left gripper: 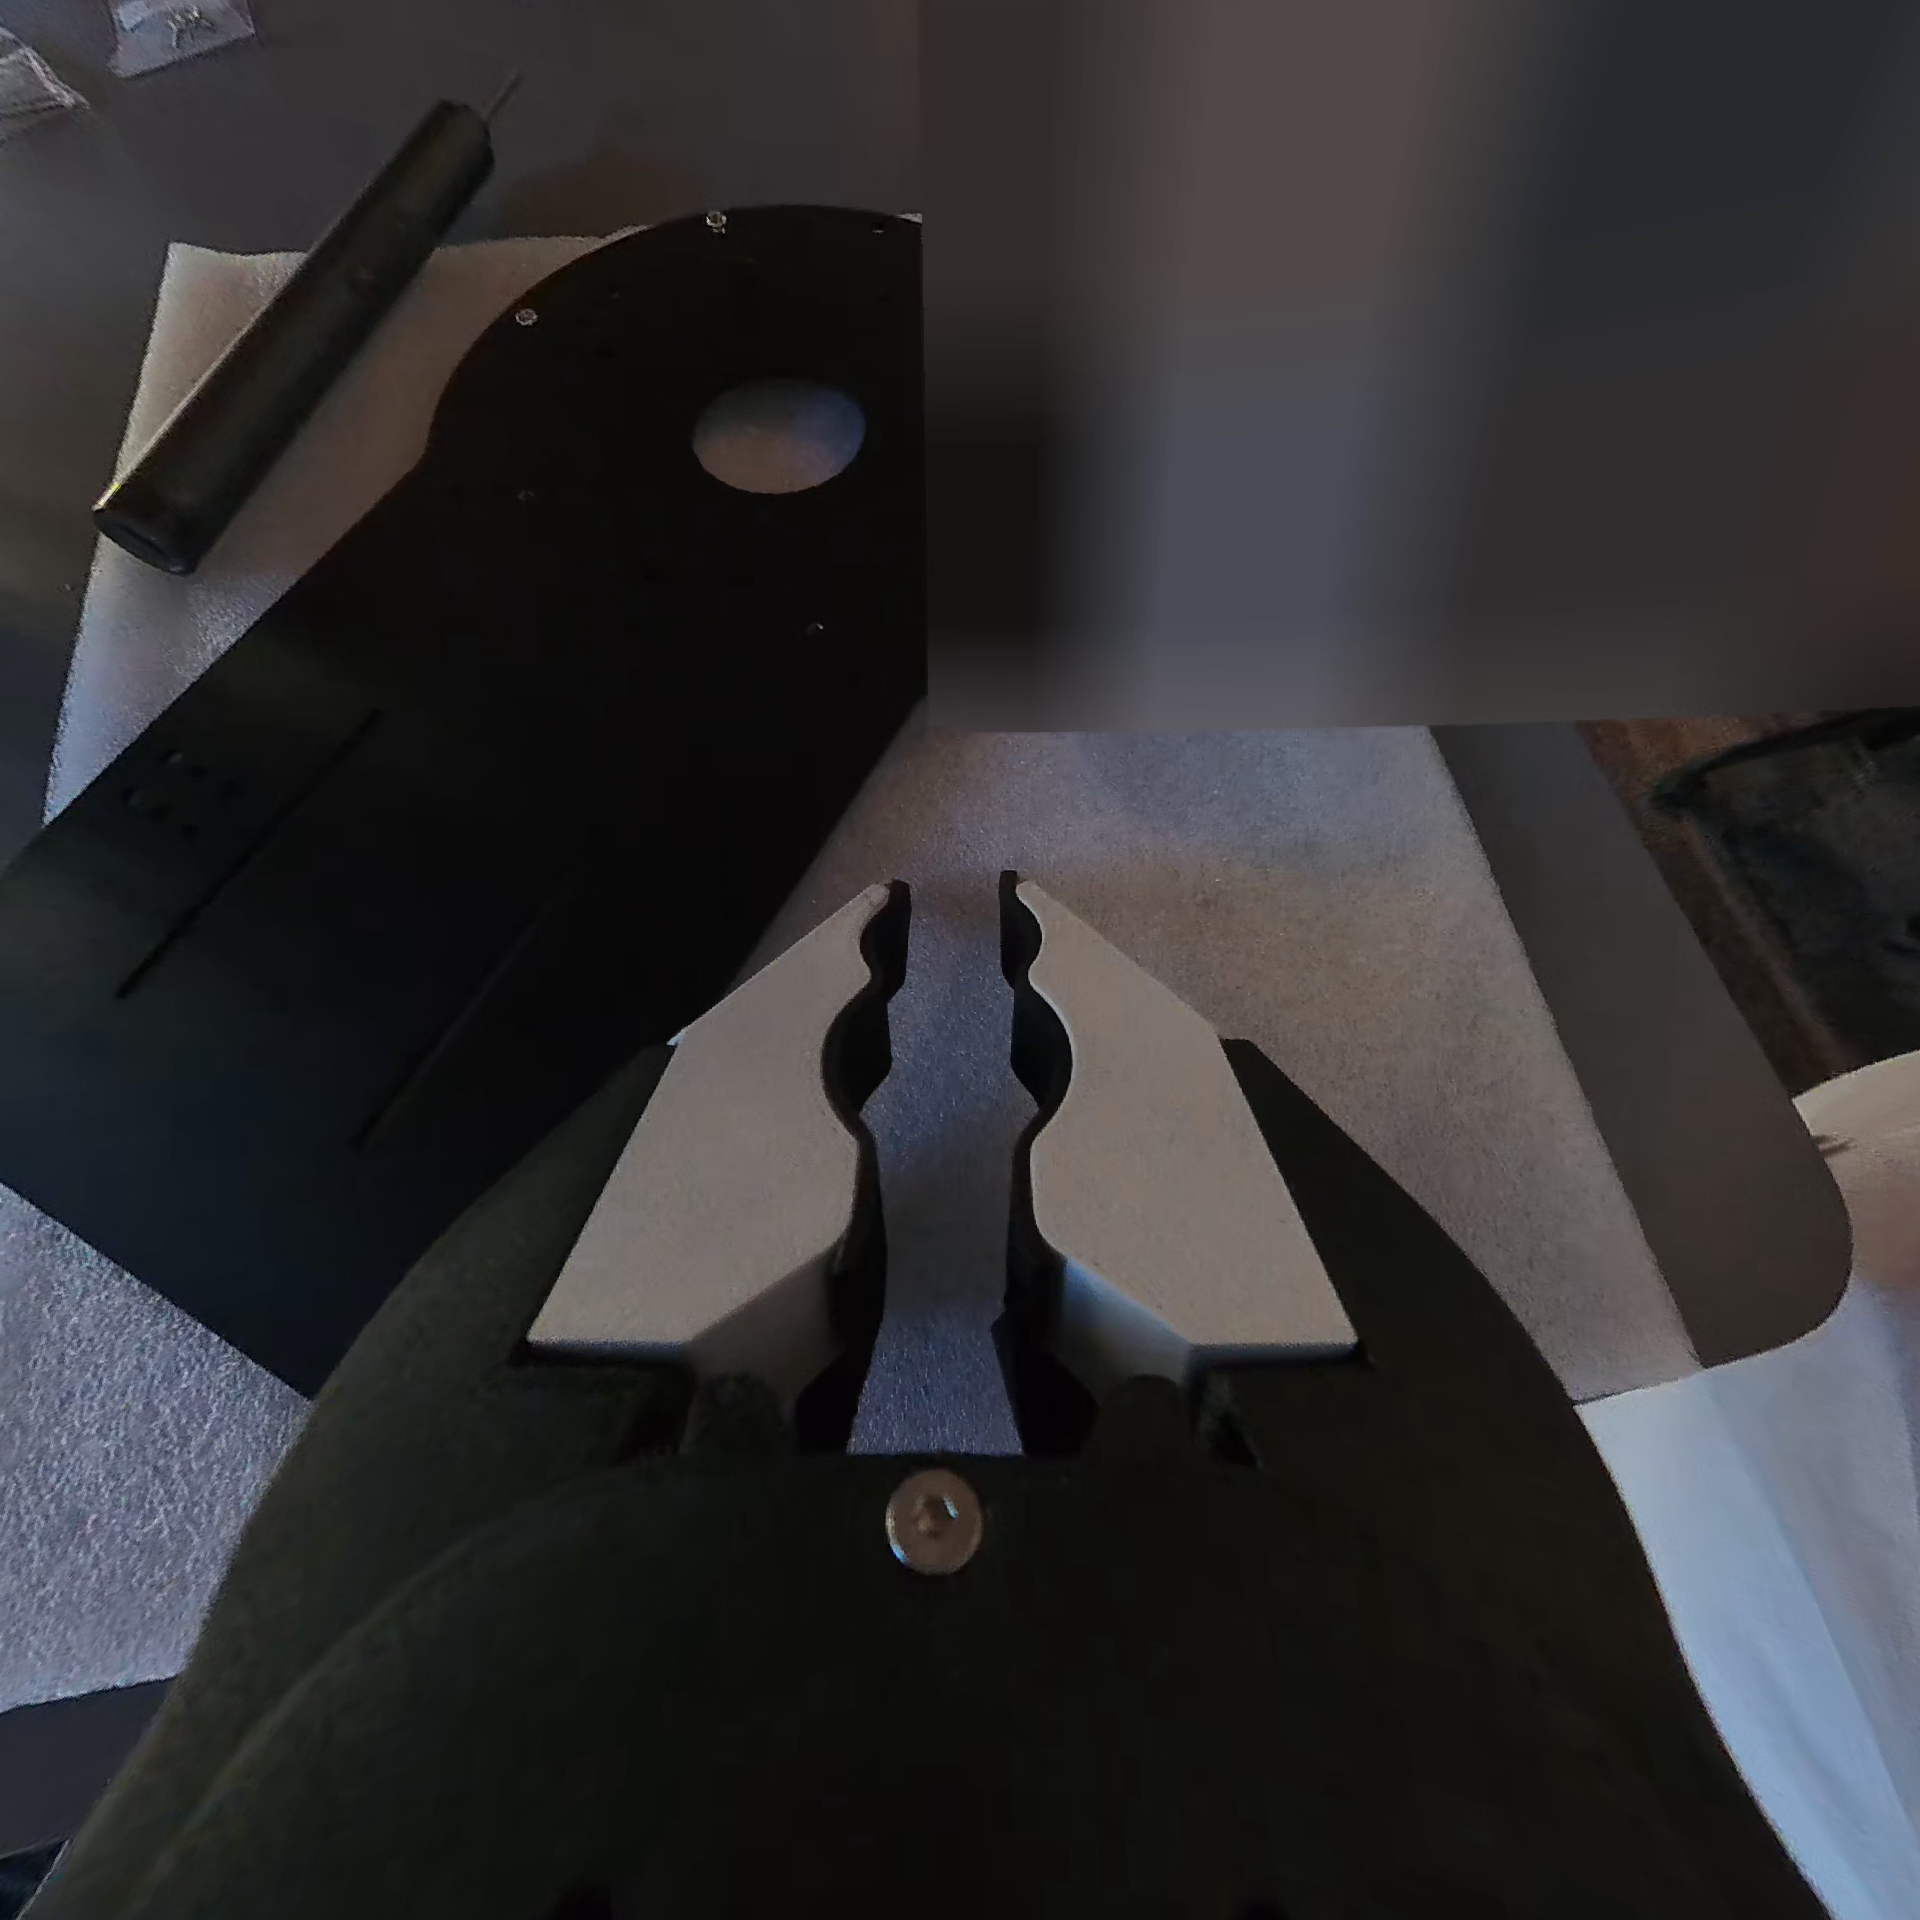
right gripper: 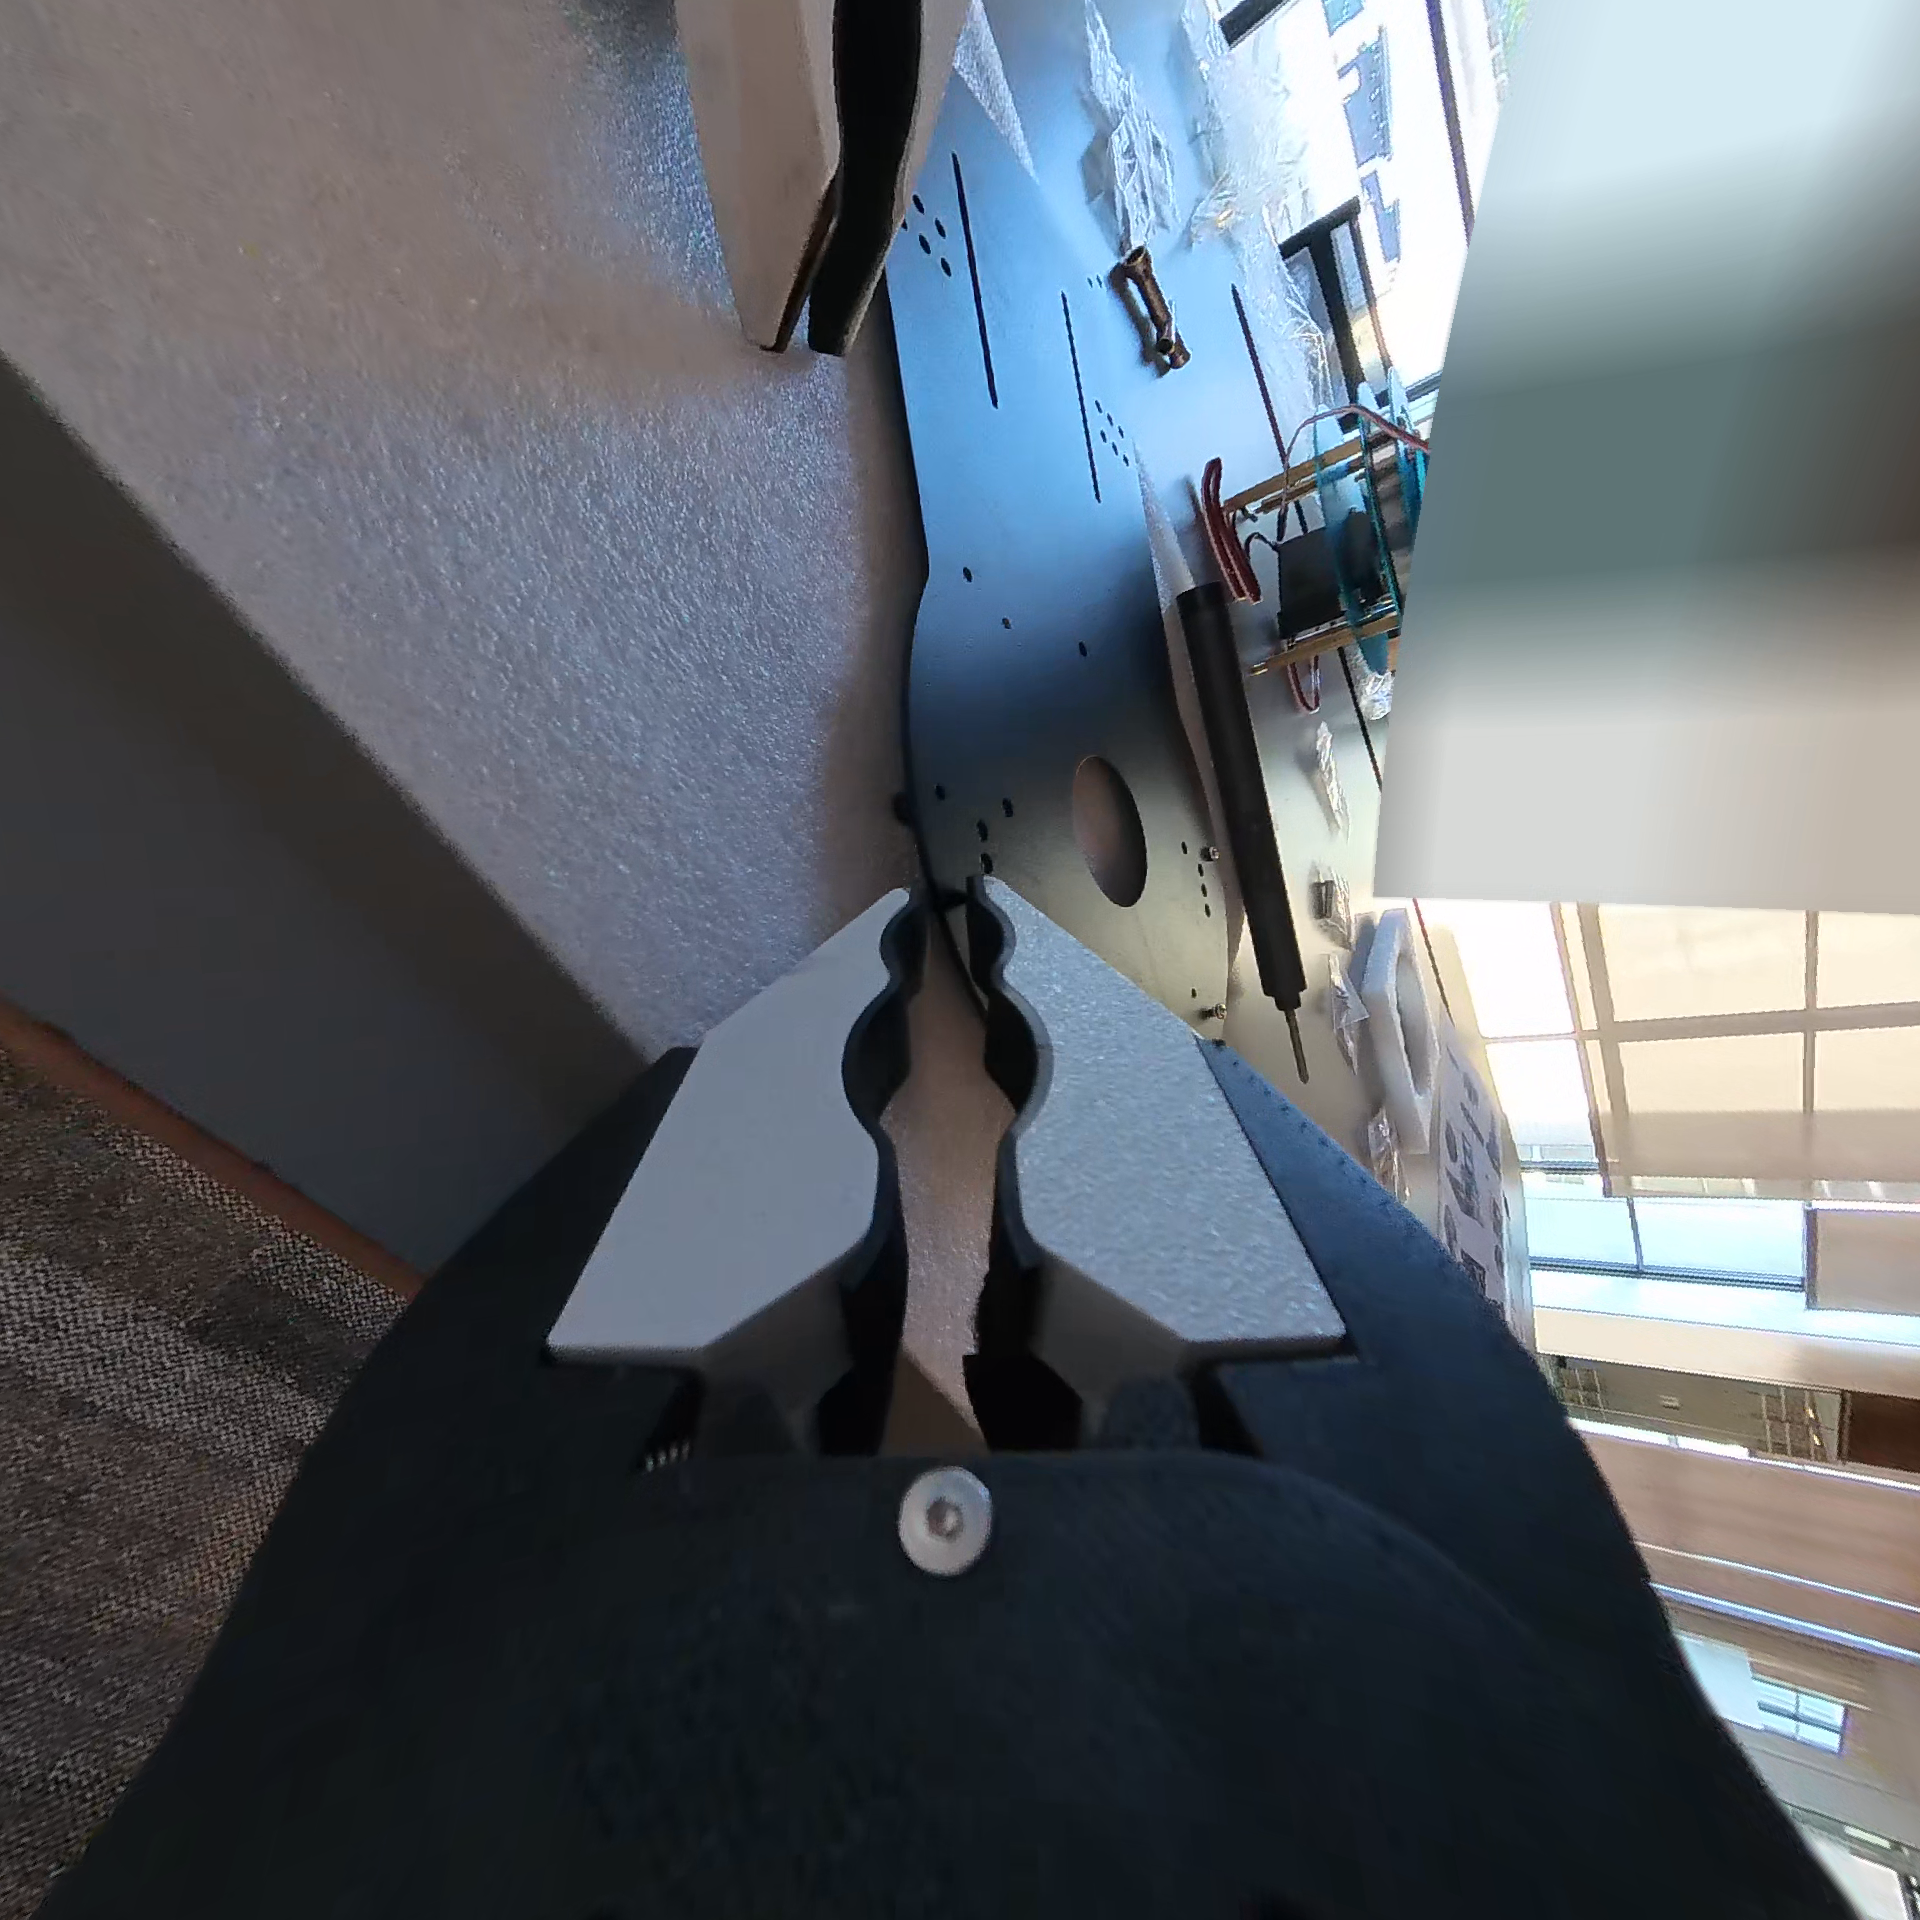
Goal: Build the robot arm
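Observation:
A flat black plate (left gripper: 520, 727) with a round hole (left gripper: 779, 431), slots and small holes lies on a white foam sheet (left gripper: 1195, 883). My left gripper (left gripper: 953, 883) is open and empty, over bare foam just right of the plate. In the right wrist view my right gripper (right gripper: 948, 902) has its tips close together on the rounded edge of the plate (right gripper: 1039, 644), near the hole. A left gripper finger (right gripper: 790, 208) shows at the top, beside the plate's other end. A brass standoff (right gripper: 1148, 312) lies on the plate.
A black screwdriver (left gripper: 301, 343) lies along the plate's far side, also in the right wrist view (right gripper: 1231, 769). Beyond it are a small wired chassis (right gripper: 1340, 561), bags of parts (right gripper: 1122, 125), a white ring (right gripper: 1392, 1018) and a printed sheet (right gripper: 1475, 1164). The table edge and carpet (right gripper: 156, 1351) are at the left. Some 10 centimetres of space lies between my two pairs of fingers. The black screwdriver (left gripper: 301, 343) is about 20 centimetres from both grippers' fingertips.

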{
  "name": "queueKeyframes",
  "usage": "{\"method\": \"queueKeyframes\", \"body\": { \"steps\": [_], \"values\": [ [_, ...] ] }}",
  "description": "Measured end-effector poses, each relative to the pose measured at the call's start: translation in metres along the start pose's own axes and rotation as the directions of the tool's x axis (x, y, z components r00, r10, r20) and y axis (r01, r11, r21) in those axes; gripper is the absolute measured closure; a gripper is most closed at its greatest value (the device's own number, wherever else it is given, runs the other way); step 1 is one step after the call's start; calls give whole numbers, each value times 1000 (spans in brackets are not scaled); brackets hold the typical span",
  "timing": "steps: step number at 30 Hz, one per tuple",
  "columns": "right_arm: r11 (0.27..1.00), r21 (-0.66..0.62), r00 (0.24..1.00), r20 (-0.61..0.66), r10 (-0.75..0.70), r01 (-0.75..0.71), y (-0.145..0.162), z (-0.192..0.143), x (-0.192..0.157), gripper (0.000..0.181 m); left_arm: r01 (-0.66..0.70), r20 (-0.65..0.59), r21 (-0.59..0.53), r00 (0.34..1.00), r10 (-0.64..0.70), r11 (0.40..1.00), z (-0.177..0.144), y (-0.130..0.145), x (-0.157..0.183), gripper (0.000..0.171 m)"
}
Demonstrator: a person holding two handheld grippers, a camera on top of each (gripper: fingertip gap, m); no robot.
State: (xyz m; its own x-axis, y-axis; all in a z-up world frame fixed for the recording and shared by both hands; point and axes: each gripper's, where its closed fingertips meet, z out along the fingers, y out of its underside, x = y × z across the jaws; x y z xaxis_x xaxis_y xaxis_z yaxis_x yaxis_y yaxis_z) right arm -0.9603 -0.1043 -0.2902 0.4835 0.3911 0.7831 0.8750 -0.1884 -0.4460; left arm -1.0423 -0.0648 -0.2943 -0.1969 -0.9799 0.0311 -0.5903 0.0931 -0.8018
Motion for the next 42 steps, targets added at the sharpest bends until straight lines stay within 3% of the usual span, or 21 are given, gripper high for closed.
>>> {"method": "queueKeyframes", "body": {
  "steps": [17,22,42],
  "values": [
    [994,43,990,98,97,-101,0,0,-2,176,76,-4,56,997,-75,996,-2,-5,-5,160],
    [999,26,998,54,29,-30,0,-1,-1,177,96,-13,70,995,-96,993,-3,-5,-6,163],
    [996,41,997,20,80,-81,0,-2,1,178,83,-5,77,997,-83,994,-3,-6,-4,158]
  ]
}}
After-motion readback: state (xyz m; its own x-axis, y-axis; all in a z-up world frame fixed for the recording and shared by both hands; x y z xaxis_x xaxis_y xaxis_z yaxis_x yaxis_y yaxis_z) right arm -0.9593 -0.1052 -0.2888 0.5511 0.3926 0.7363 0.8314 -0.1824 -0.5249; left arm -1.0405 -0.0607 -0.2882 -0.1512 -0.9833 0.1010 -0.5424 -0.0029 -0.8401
